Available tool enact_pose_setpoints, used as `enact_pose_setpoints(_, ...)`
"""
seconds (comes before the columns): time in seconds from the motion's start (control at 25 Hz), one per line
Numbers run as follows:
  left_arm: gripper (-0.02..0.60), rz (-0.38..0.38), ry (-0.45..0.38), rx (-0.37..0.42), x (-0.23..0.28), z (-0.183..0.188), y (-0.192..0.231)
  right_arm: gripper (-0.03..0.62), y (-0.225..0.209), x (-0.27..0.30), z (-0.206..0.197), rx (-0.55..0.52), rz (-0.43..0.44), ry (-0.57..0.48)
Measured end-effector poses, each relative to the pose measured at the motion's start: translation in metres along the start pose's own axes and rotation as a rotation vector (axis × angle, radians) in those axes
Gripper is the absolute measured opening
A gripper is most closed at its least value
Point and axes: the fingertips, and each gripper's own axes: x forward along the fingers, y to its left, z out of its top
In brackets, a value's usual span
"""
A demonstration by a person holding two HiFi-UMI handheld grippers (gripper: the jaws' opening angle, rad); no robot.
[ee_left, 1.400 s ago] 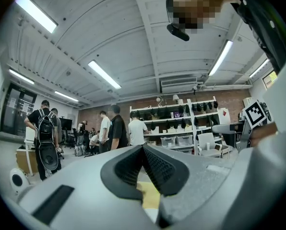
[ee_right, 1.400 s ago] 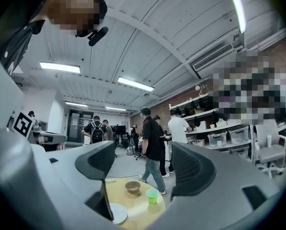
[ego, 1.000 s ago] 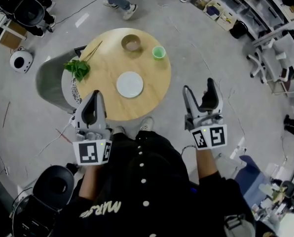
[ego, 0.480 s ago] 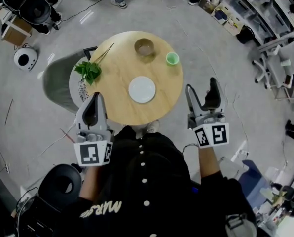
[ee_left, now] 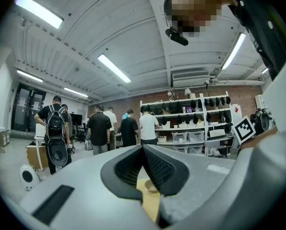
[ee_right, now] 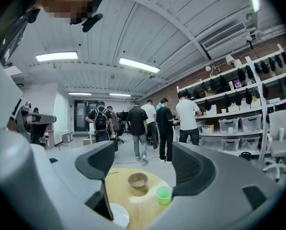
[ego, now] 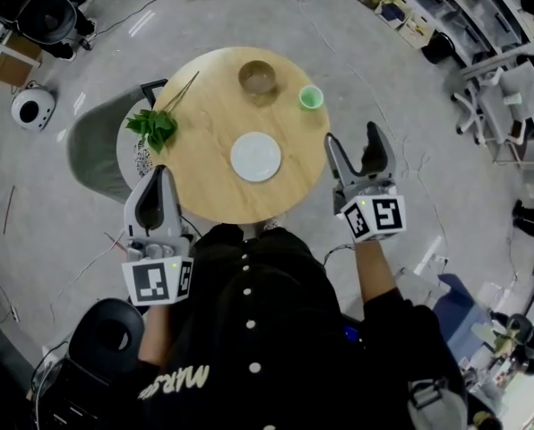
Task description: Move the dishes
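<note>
Nothing is gripped yet, so the step in hand looks like the approach to the round table [ego: 204, 182], whose pale wood-grain top carries all the dishes. A good approach would begin with the nearest and widest dish. That is the white plate [ego: 255, 157], flat, glossy and low-rimmed, lying near the middle of the table. I judge it calls for a jaw slid under its edge rather than a pinch from above, then a level carry. The right hand-held gripper [ego: 352, 143] hangs just off the table's right edge, jaws wide apart with nothing between them, so it seems best placed for the plate. The left hand-held gripper [ego: 157, 184], at the near left edge, has its jaws pressed together and empty, and would need to open first. At the far side stands a brown bowl [ego: 258, 78], round, deep and matte, probably easy to take by its wall. To its right, apart from it, is a small translucent green cup [ego: 311, 97], light and likely to tip if knocked.
</note>
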Motion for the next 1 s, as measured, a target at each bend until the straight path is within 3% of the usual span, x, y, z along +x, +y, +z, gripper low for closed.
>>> enact_pose_setpoints(0.52,0.003,-0.031,0.064,-0.014,0.004,-0.026,-0.012,0.371,-0.043,0.091,-0.122,-0.132,-0.014,0.243)
enact_pose_setpoints(1.0,0.003,-0.01,0.114,-0.027,0.012,-0.043,-0.008,0.382,-0.072,0.154,-0.234,-0.124,-0.013,0.481)
